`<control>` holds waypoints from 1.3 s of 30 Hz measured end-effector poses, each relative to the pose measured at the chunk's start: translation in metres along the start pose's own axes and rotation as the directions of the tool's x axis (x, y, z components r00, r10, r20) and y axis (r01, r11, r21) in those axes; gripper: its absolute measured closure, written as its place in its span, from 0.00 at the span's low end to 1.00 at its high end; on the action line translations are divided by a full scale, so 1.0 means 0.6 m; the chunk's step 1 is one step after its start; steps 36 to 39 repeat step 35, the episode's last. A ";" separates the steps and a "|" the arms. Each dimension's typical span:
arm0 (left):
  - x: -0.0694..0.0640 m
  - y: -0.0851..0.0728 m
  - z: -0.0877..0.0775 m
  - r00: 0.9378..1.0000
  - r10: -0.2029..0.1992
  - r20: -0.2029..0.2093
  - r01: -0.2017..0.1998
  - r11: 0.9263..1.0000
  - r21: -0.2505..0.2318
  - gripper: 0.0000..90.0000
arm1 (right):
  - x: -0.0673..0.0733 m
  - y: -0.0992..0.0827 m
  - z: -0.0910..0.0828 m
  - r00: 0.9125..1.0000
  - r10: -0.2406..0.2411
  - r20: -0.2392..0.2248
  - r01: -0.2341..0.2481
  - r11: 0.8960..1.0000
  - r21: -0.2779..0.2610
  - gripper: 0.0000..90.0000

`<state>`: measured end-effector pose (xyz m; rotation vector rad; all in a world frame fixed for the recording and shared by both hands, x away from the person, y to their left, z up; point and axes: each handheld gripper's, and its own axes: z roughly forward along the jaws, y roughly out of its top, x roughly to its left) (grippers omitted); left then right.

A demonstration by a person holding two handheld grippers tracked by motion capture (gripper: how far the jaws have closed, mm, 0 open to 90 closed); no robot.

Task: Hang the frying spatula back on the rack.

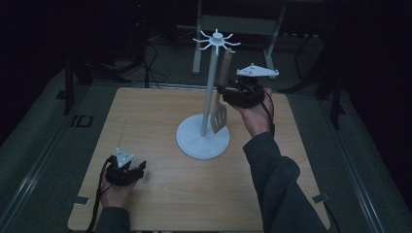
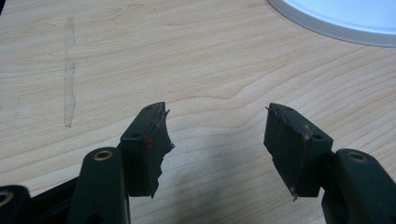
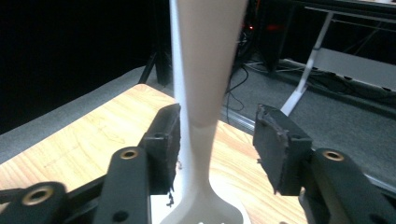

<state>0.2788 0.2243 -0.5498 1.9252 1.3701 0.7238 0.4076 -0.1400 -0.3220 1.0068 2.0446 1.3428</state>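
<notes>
At 7 o'clock the left gripper (image 1: 130,170) rests on the table (image 1: 160,194), jaws apart and empty. At centre stands the white rack (image 1: 204,136). At 1 o'clock the spatula (image 1: 219,115) hangs from it, between the right gripper's (image 3: 215,140) open jaws. It looks light, stiff and free-swinging; its narrow neck seems the best hold. The rack's pole stands close behind.

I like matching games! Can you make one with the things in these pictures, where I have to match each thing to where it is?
Things:
1. spatula
2. left tool
3. right tool
4. white stand

Places:
A. open over bare wood near the table's front left
B. standing in the middle of the table
C. hanging from a hook at the top of the stand
D. raised up, open on either side of the spatula's handle

Pairs: 1-C, 2-A, 3-D, 4-B
</notes>
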 end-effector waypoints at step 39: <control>-0.003 0.001 0.003 1.000 0.004 0.000 -0.004 1.000 0.002 0.44 | -0.013 -0.070 -0.044 1.000 -0.002 -0.005 0.002 0.999 0.044 0.44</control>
